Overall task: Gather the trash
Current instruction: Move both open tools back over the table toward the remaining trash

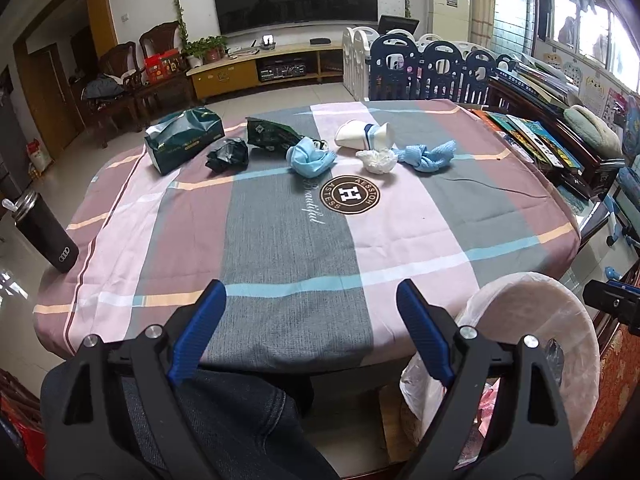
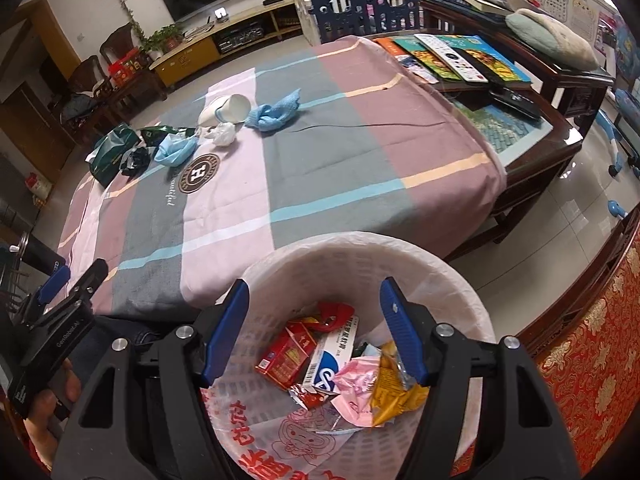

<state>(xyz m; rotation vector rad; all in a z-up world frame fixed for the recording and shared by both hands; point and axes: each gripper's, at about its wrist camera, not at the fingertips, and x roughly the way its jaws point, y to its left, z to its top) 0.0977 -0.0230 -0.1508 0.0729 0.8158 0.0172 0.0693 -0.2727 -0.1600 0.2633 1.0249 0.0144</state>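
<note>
Lined bin [image 2: 460, 280] with red carton [image 2: 284, 360], wrappers [image 2: 360, 396].

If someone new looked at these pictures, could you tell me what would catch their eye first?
Probably the row of litter at the far side of the checked tablecloth: a tipped paper cup, a crumpled blue mask and a knotted blue cloth. Next, the white bin beside the table's near edge, holding bright wrappers, with the open right gripper above it.

Tablecloth [image 1: 280, 240] reads "Beautiful"; left gripper [image 2: 60, 300] reads "GenRobot".
</note>
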